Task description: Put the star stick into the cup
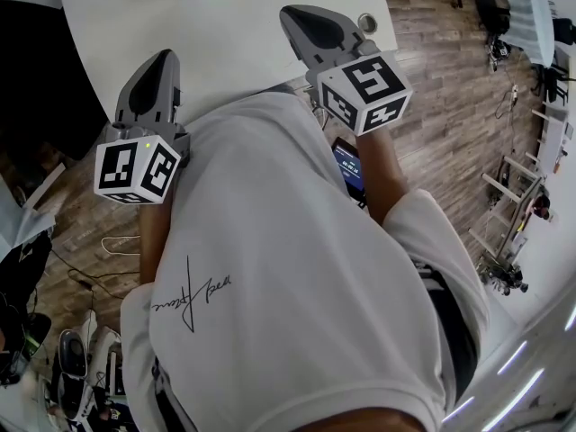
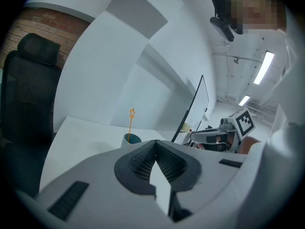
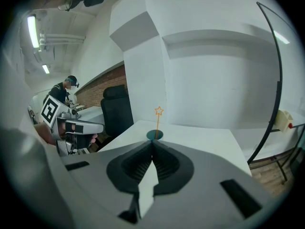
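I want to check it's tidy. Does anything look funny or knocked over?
Nothing stands out. The star stick stands in the cup, which sits upright on the table. The left gripper and right gripper are shut, holding nothing.

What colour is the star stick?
Orange. The star stick shows best in the right gripper view, standing in the cup.

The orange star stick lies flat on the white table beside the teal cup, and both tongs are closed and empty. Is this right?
No. The orange star stick stands upright inside the teal cup, as the right gripper view shows. The left tongs and right tongs are closed and empty.
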The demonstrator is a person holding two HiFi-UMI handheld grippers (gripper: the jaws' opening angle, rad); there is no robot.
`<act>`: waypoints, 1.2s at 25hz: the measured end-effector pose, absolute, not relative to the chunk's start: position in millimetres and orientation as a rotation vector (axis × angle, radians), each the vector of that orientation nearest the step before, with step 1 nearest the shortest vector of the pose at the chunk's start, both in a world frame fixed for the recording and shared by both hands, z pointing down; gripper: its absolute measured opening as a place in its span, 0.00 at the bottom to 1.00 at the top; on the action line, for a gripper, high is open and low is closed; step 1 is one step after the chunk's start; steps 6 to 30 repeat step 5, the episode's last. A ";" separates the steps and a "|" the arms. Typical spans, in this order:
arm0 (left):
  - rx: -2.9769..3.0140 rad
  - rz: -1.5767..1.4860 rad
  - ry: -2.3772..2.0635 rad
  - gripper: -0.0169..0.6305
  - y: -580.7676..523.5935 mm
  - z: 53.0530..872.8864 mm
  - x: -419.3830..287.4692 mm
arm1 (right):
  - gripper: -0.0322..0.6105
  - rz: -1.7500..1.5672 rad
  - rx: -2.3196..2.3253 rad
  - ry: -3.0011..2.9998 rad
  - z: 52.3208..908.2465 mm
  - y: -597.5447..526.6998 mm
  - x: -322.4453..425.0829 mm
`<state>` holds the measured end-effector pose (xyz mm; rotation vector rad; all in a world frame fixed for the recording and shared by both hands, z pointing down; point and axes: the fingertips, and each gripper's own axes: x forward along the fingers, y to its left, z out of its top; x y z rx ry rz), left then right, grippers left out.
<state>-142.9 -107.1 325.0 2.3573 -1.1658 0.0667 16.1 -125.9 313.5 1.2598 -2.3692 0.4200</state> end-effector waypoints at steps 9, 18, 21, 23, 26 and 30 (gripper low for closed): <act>2.359 0.069 -1.170 0.04 -103.3 326.7 -140.2 | 0.07 0.451 1.254 -2.359 321.9 -118.2 13.1; 2.359 0.069 -1.170 0.04 -103.3 326.7 -140.2 | 0.07 0.451 1.254 -2.359 321.9 -118.2 13.1; 2.359 0.069 -1.170 0.04 -103.3 326.7 -140.2 | 0.07 0.451 1.254 -2.359 321.9 -118.2 13.1; 2.359 0.069 -1.170 0.04 -103.3 326.7 -140.2 | 0.07 0.451 1.254 -2.359 321.9 -118.2 13.1; 2.359 0.069 -1.170 0.04 -103.3 326.7 -140.2 | 0.07 0.451 1.254 -2.359 321.9 -118.2 13.1; 2.359 0.069 -1.170 0.04 -103.3 326.7 -140.2 | 0.07 0.451 1.254 -2.359 321.9 -118.2 13.1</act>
